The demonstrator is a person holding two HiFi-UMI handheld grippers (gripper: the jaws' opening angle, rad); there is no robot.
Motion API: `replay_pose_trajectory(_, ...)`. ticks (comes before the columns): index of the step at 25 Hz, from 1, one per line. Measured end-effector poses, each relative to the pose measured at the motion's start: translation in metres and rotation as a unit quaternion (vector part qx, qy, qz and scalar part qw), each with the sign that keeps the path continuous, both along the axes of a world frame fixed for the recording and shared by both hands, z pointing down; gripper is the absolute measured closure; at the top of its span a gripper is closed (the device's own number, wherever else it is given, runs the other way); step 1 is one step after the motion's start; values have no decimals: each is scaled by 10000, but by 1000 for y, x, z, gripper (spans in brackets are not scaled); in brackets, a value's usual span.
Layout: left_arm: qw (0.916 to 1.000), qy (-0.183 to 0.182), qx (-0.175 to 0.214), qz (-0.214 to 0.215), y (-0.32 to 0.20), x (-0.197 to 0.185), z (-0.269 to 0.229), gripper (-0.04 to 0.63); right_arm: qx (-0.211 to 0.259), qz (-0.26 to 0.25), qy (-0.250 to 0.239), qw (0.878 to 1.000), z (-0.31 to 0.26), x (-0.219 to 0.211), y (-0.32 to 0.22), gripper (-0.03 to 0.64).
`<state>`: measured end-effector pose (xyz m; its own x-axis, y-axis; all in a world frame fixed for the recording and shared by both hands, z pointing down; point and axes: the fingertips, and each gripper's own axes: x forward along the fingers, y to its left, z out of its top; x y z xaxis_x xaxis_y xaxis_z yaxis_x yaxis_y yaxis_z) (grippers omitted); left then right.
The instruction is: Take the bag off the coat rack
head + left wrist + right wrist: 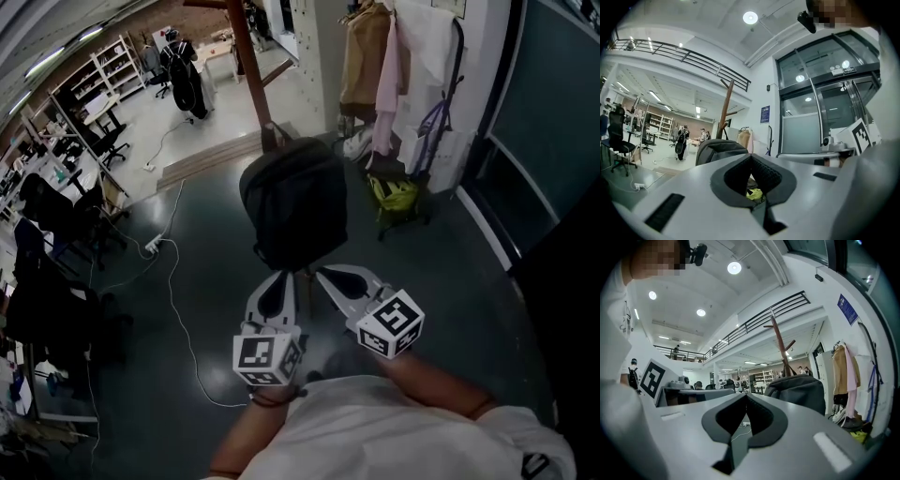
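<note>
A black backpack (292,202) hangs on a brown wooden coat rack (248,66). Both grippers are held side by side just below its bottom edge. My left gripper (284,277) is shut with nothing between its jaws, and so is my right gripper (324,273). Whether either tip touches the bag is unclear. In the left gripper view the backpack (719,150) sits beyond the closed left gripper (750,157), with the rack pole (725,110) rising behind it. From the right gripper view the backpack (799,390) lies up and to the right of the closed right gripper (746,395).
Coats (375,56) hang on a wall rack at the back right, above a yellow-green bag (396,195) on the floor. A white cable (173,281) runs across the dark floor at left. Office chairs (56,216) stand far left; a dark glass door (553,112) closes the right side.
</note>
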<state>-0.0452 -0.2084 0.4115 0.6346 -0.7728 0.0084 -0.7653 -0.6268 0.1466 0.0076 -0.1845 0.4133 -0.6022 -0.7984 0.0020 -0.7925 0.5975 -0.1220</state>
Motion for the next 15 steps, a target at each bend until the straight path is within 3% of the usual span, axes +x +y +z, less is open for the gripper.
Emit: replay_pose_trajectory(15, 9991, 71, 70, 400, -80, -51, -7, 589, 46, 263, 7, 9996, -5, -59, -80, 614)
